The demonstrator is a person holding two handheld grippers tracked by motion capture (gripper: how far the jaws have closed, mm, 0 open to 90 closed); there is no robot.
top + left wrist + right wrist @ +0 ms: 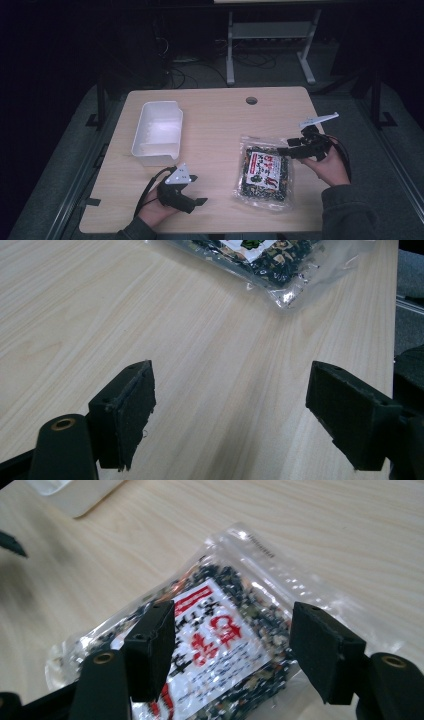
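While the clear plastic packet of dark dried mix with a red-and-white label [263, 172] lies flat on the light wood-grain table [215, 125], right of centre, the right gripper [295, 149] is held over its right edge, jaws wide apart, nothing gripped. In the right gripper view the packet is seen between and below the jaws. The left gripper [196, 189] is held near the front edge, jaws spread wide, empty, pointed toward the packet. A white rectangular plastic tub [157, 132] sits at the left.

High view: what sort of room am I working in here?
Probably a lab or office workroom: a pale wood desk with a cable hole, loose cables on the floor, and a metal-framed bench behind, all dimly lit.
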